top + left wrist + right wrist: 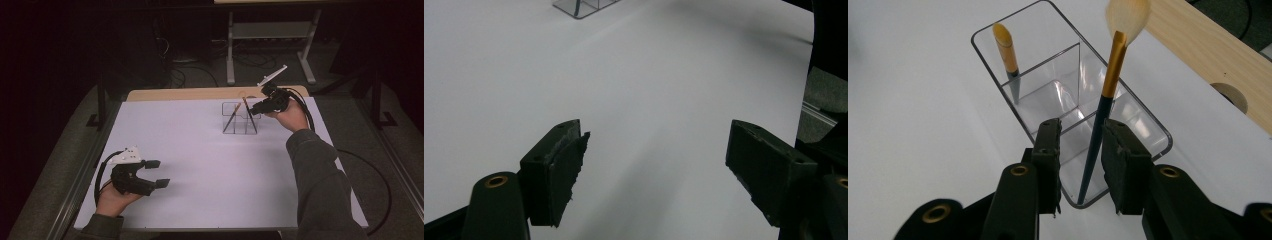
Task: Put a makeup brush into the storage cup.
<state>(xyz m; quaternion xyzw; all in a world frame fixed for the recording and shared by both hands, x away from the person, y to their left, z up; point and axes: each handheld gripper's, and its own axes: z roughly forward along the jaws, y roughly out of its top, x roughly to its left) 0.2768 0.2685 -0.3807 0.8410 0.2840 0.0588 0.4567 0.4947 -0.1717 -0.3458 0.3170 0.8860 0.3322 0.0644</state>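
Organizer (1028, 60) compartments, two makeup brushes (1105, 105) inside

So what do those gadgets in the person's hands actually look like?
Each hand-held gripper is black, with two blocky jaws bearing brass-coloured rivets at their bases. The left hand-held gripper carries a pale three-cornered plate on top, as does the right hand-held gripper. A black cable trails from each. The person wears dark grey-green sleeves.

left claw (656, 170) wide open, right claw (1079, 150) slightly parted

2 makeup brushes (1110, 75) stand in 1 clear organizer (1013, 107), with 2 tongs (145, 173) on 1 table (210, 165).
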